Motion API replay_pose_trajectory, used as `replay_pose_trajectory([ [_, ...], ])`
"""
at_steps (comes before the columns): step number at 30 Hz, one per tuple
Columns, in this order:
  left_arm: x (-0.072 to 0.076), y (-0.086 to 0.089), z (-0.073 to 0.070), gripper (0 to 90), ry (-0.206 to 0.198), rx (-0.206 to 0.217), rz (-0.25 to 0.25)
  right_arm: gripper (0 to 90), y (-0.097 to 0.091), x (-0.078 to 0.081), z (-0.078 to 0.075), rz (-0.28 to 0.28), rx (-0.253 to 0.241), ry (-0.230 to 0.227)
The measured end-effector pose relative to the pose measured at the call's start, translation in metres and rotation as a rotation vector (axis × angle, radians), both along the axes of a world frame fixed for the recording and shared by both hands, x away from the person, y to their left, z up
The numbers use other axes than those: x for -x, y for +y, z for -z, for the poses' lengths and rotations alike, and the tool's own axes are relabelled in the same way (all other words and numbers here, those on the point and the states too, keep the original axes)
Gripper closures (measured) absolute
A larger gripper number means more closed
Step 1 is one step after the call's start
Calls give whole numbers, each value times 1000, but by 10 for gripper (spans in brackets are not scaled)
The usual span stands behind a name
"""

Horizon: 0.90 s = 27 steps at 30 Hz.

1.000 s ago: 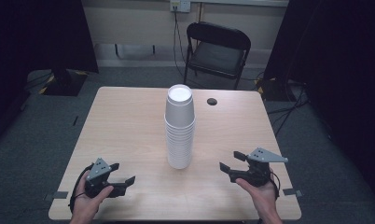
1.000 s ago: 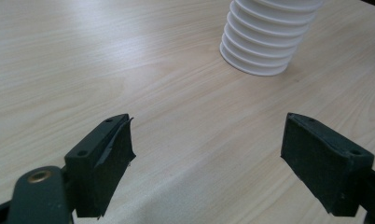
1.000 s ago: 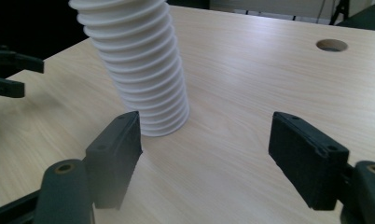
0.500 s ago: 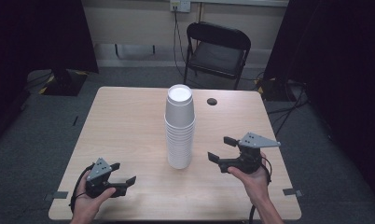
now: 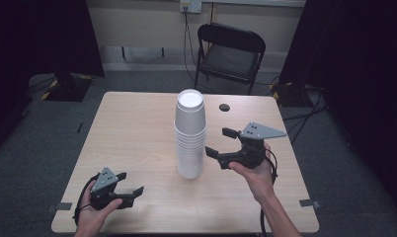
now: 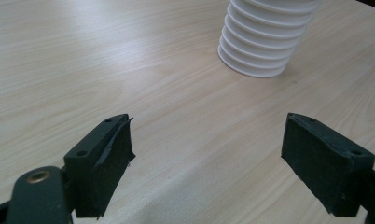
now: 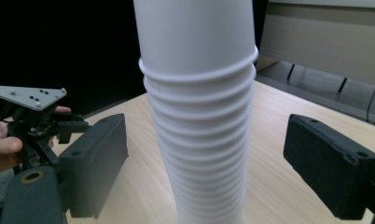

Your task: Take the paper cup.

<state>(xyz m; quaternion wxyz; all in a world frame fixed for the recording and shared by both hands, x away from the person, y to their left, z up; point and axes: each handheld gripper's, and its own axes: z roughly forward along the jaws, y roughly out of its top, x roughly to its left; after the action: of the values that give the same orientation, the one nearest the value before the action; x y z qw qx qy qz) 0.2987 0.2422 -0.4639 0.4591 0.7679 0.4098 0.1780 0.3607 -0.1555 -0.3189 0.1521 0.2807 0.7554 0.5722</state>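
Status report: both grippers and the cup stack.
Right gripper just opened, empty, facing cup stack. Left gripper open, resting on table. Nothing in the way.

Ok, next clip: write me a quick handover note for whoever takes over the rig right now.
Right gripper: open, its fingers have just been opening; raised beside the cup stack, which stands between them untouched.
Left gripper: open, empty, low over the table at the near left.
Stack: upright mid-table, upside down, all cups nested.
Done: approach only, nothing grasped.
Left: probably close on the top cup and lift it off.
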Motion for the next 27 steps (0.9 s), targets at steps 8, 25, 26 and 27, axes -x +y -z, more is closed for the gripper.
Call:
replay_pose_trajectory([
  [8,0,-2,0,160,-8,-24,10,136,19,-7,-19,0,20,-54],
  [25,0,-1,0,163,-8,-26,13,135,48,-27,-42,-31,2,-87],
  [26,0,-1,0,163,-8,-25,16,129,53,-29,-43,-13,30,-90],
  [27,0,-1,0,163,-8,-25,16,129,53,-29,-43,-13,30,-90],
])
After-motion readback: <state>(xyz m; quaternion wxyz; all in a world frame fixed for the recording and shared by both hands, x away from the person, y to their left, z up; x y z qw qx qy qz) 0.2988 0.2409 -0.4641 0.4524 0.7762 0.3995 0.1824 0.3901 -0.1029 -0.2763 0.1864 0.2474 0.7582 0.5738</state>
